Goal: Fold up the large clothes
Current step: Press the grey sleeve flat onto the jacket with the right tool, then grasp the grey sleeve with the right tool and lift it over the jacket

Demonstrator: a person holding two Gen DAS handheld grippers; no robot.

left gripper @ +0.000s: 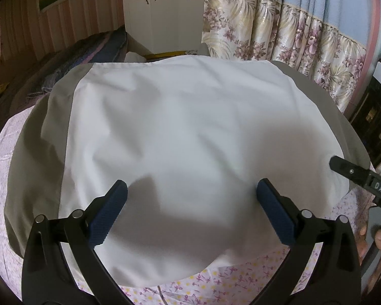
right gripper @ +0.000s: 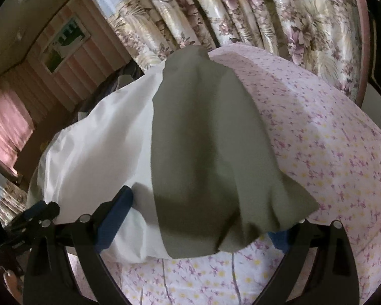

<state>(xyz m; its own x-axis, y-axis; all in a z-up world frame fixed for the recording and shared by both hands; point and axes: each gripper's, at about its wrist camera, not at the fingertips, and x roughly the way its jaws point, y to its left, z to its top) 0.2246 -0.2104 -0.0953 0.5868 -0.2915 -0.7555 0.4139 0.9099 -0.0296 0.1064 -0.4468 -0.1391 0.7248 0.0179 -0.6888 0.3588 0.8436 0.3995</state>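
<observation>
Both my left gripper [left gripper: 190,203] and right gripper [right gripper: 203,218] hang with jaws apart over the white-and-grey garment [left gripper: 180,132], spread flat for folding.

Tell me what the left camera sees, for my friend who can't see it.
A big white cloth with grey sides lies spread on a flowery bedsheet, with the open left tongs above it. Flowery curtains hang behind.

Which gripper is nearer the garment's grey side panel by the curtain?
Right. The right gripper straddles the grey panel, fingers open either side. The left gripper hangs open over the white middle.
</observation>
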